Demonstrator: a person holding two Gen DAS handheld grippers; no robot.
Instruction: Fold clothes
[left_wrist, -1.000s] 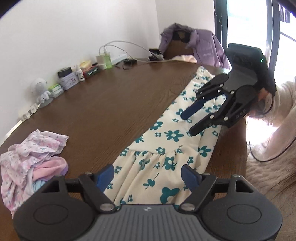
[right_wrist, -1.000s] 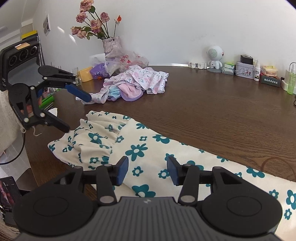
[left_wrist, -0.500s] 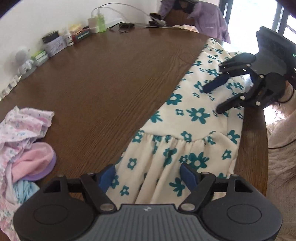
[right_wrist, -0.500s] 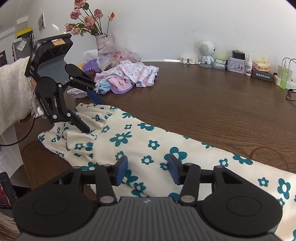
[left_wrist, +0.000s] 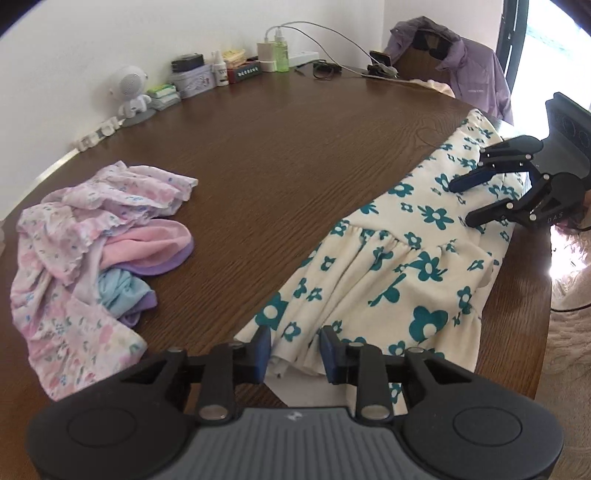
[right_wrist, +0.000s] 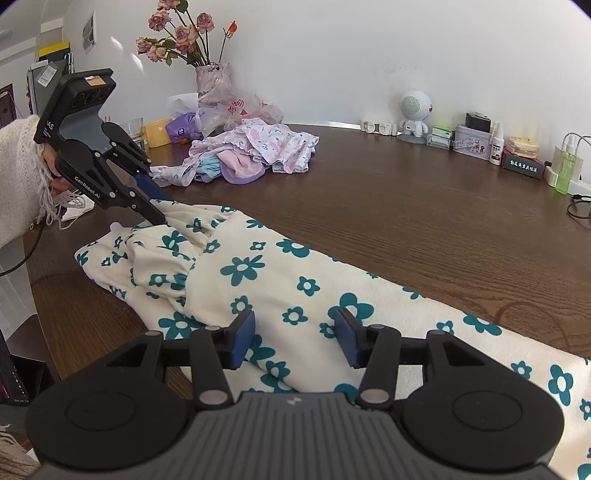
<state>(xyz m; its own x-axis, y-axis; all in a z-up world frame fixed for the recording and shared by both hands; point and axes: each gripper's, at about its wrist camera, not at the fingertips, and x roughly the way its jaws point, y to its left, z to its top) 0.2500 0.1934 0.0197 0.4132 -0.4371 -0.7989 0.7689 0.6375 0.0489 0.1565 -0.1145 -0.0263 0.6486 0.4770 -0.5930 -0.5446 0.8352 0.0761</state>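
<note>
A cream dress with teal flowers (left_wrist: 399, 258) lies stretched along the near edge of the brown table (left_wrist: 277, 155); it also shows in the right wrist view (right_wrist: 295, 280). My left gripper (left_wrist: 293, 350) is partly closed around the ruffled hem end, with cloth between its blue pads (left_wrist: 263, 349). In the right wrist view the left gripper (right_wrist: 159, 210) sits at that hem. My right gripper (right_wrist: 293, 339) is open just above the dress's middle; in the left wrist view it (left_wrist: 467, 201) hovers over the far part of the dress.
A pile of pink, floral and blue clothes (left_wrist: 92, 251) lies on the table's left. Small boxes, bottles, a white toy robot (left_wrist: 131, 92) and chargers line the wall. A purple jacket (left_wrist: 461, 62) hangs on a chair. A flower vase (right_wrist: 214, 79) stands beyond the pile.
My left gripper has dropped to the dress's hem end and narrowed its fingers around the cloth. The right gripper has stayed open over the dress's middle.
</note>
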